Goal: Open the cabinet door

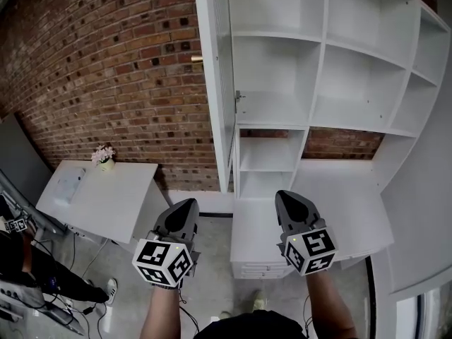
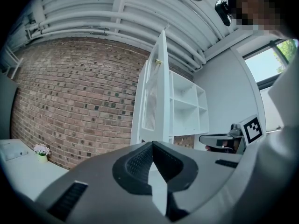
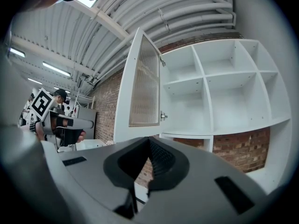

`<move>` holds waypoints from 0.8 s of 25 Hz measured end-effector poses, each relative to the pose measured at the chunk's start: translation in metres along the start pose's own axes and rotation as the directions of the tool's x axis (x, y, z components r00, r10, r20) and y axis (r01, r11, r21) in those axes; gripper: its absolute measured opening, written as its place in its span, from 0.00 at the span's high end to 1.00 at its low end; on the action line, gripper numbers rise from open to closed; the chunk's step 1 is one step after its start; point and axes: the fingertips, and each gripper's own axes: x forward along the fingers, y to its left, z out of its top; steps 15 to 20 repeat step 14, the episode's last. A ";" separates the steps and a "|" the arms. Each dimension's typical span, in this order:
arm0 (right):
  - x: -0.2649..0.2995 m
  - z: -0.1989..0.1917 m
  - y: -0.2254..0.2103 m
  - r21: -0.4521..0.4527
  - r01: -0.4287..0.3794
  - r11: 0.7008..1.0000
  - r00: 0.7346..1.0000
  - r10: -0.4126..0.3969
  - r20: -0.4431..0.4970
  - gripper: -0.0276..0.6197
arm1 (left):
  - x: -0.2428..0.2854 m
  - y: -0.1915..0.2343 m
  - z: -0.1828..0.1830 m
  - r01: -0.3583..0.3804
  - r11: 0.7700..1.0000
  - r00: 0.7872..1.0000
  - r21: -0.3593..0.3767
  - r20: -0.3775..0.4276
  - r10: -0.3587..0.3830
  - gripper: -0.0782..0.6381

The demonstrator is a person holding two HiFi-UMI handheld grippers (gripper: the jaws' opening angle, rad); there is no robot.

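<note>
Looks basically done; cabinet (image 1: pixel 332 83) fills the upper right; its door (image 1: pixel 215 83), top centre, stands swung wide, edge-on; left gripper (image 1: pixel 185 210) and right gripper (image 1: pixel 289 200), bottom centre, both pressed together on nothing, well apart from it.

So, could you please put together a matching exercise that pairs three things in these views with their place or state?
Things:
1. cabinet door
2. flower pot
3. right hand-held gripper

Place or state:
A. shut, with nothing between its jaws
B. standing on the white table
C. swung wide open

Pairs: 1-C, 2-B, 3-A
</note>
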 end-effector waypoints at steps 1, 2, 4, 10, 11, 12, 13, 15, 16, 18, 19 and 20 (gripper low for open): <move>0.001 0.000 0.000 -0.001 -0.002 1.000 1.000 0.002 -0.001 0.95 | 0.000 0.001 0.001 -0.002 1.000 1.000 -0.001 0.000 0.002 0.89; 0.001 0.001 0.000 -0.002 -0.004 1.000 1.000 0.004 -0.002 0.95 | 0.000 0.001 0.002 -0.005 1.000 1.000 -0.002 0.000 0.005 0.89; 0.002 0.003 -0.001 -0.002 -0.007 1.000 1.000 0.007 -0.004 0.95 | 0.000 0.001 0.003 -0.009 1.000 1.000 -0.003 -0.001 0.009 0.89; 0.002 0.002 0.001 -0.003 -0.011 1.000 1.000 0.011 -0.004 0.95 | -0.001 0.002 0.005 -0.014 1.000 1.000 0.003 -0.001 0.014 0.89; 0.002 0.001 0.001 -0.004 -0.011 1.000 1.000 0.011 -0.006 0.95 | -0.001 0.002 0.005 -0.015 1.000 1.000 0.003 0.000 0.015 0.89; 0.002 0.000 0.001 -0.006 -0.011 1.000 1.000 0.011 -0.007 0.95 | -0.001 0.002 0.004 -0.015 1.000 1.000 0.001 0.001 0.015 0.89; 0.002 -0.001 0.001 -0.007 -0.012 1.000 1.000 0.012 -0.009 0.95 | -0.001 0.002 0.003 -0.015 1.000 1.000 -0.001 0.002 0.015 0.89; 0.001 -0.001 0.001 -0.008 -0.013 1.000 1.000 0.013 -0.011 0.95 | -0.002 0.002 0.002 -0.015 1.000 1.000 -0.004 0.002 0.015 0.89; 0.001 -0.001 0.001 -0.008 -0.013 1.000 1.000 0.013 -0.011 0.95 | -0.002 0.002 0.002 -0.015 1.000 1.000 -0.004 0.002 0.015 0.89; 0.001 -0.001 0.001 -0.008 -0.013 1.000 1.000 0.013 -0.011 0.95 | -0.002 0.002 0.002 -0.015 1.000 1.000 -0.004 0.002 0.015 0.89; 0.001 -0.001 0.001 -0.008 -0.013 1.000 1.000 0.013 -0.011 0.95 | -0.002 0.002 0.002 -0.015 1.000 1.000 -0.004 0.002 0.015 0.89; 0.001 -0.001 0.001 -0.008 -0.013 1.000 1.000 0.013 -0.011 0.95 | -0.002 0.002 0.002 -0.015 1.000 1.000 -0.004 0.002 0.015 0.89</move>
